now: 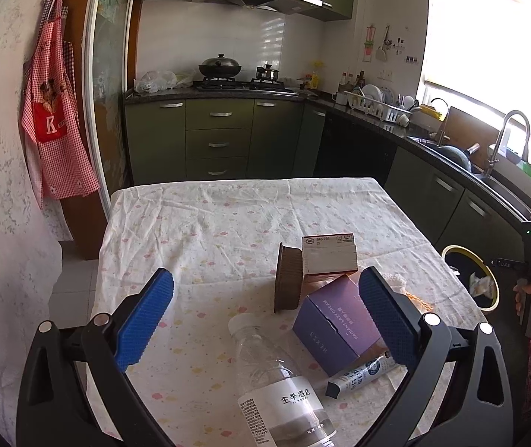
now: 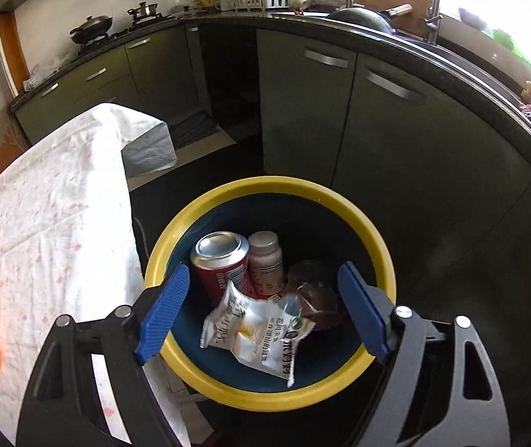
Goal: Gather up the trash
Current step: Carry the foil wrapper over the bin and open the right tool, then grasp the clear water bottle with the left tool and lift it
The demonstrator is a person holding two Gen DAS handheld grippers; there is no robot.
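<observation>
Trash still on the table (image 1: 205, 223): bottle (image 1: 276, 380), purple box (image 1: 336, 320), tube (image 1: 358, 372), carton (image 1: 328, 253). Left gripper (image 1: 265, 320) hangs over them, jaws wide, empty. Right gripper (image 2: 261, 316) spread wide and empty above the bin (image 2: 265, 186), where a can (image 2: 220, 260) and wrapper (image 2: 258, 335) lie inside.

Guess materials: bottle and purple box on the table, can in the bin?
Bottle: clear plastic, see-through, glossy, with paper-like label. Purple box: matte printed cardboard, by its folded edges. Can: probably aluminium, by its shiny silver end and red printed wall.
</observation>
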